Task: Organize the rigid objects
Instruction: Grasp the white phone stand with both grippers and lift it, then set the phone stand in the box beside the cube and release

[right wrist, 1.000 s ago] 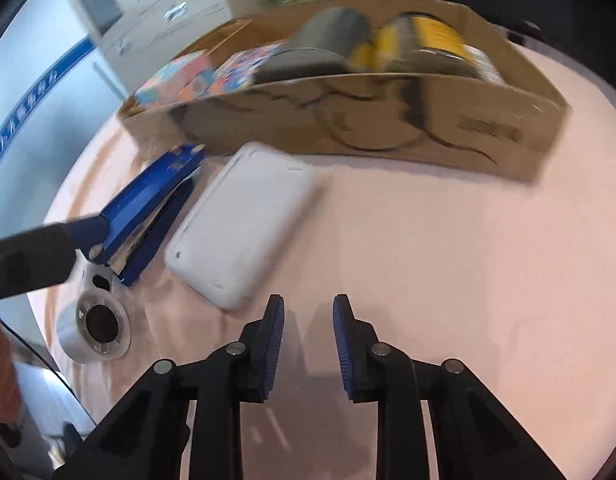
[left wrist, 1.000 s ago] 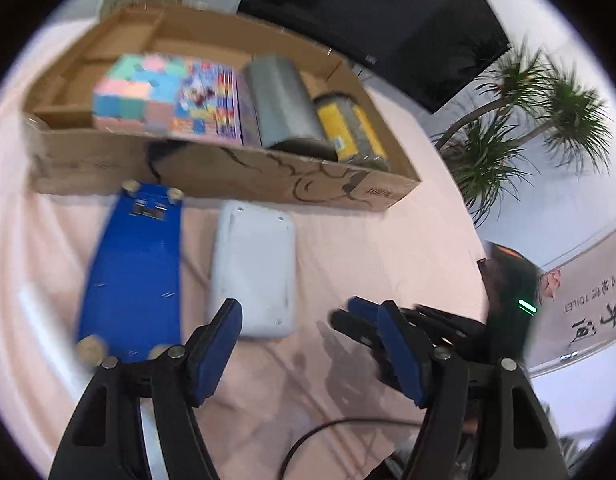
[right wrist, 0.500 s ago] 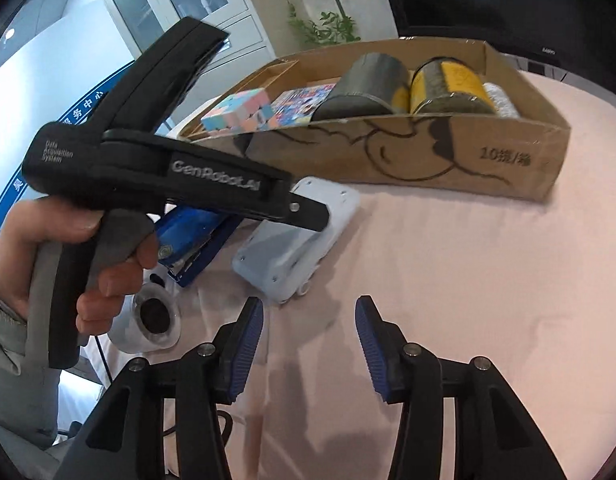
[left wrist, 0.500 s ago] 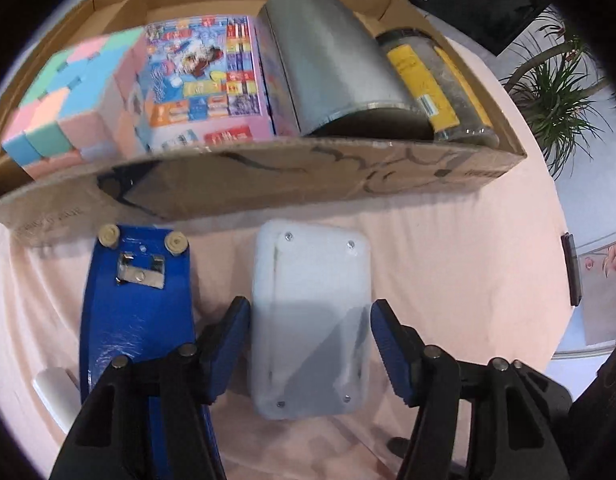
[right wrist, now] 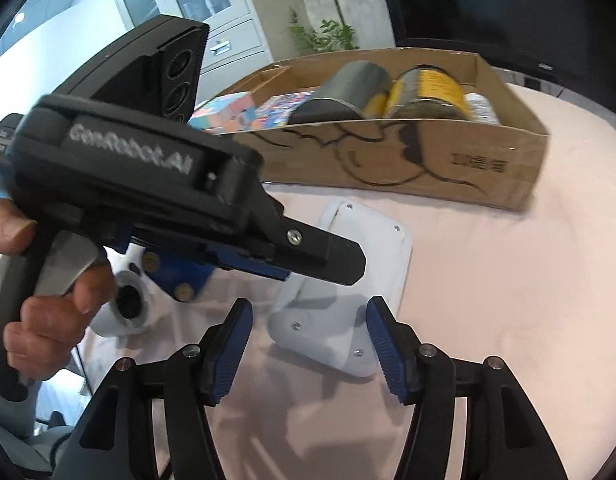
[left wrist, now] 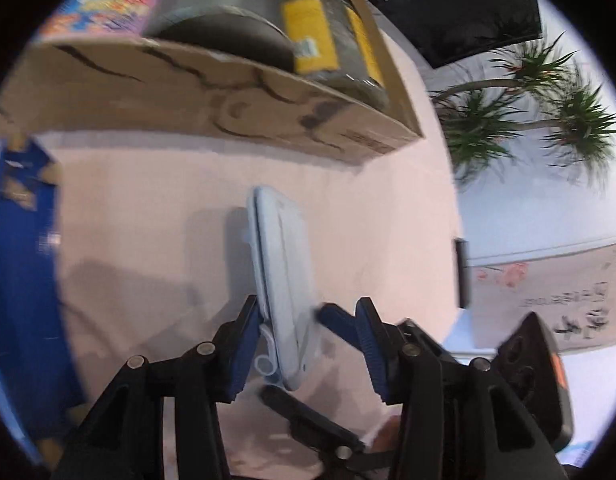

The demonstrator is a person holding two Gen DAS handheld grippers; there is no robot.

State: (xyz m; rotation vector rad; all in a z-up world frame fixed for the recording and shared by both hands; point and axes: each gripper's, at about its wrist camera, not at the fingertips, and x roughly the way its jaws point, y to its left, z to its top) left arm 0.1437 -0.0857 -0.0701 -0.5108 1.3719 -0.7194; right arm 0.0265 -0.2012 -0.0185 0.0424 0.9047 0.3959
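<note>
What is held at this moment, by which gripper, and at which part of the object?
The left gripper holds the white plastic case, tilted up on its edge, near its end closest to the grippers. The right gripper is open around that end and holds nothing.

Both views were bright, lit evenly and softly from above, with daylight washing out the pale wall beyond the potted palms (left wrist: 540, 92) in the left wrist view. Motion blur smeared that view: the cardboard box (left wrist: 212, 92), the blue tool (left wrist: 20, 264) at the left edge and the palm fronds all lost their outlines. The white case (left wrist: 282, 280) cast a soft grey shadow on the pink table (left wrist: 140, 200). The right wrist view was sharper, though the lettering on the left claw (right wrist: 328, 264) body was slightly soft. Fisheye curvature bent the box (right wrist: 504, 168) walls, and black vignetting ringed both frames.
</note>
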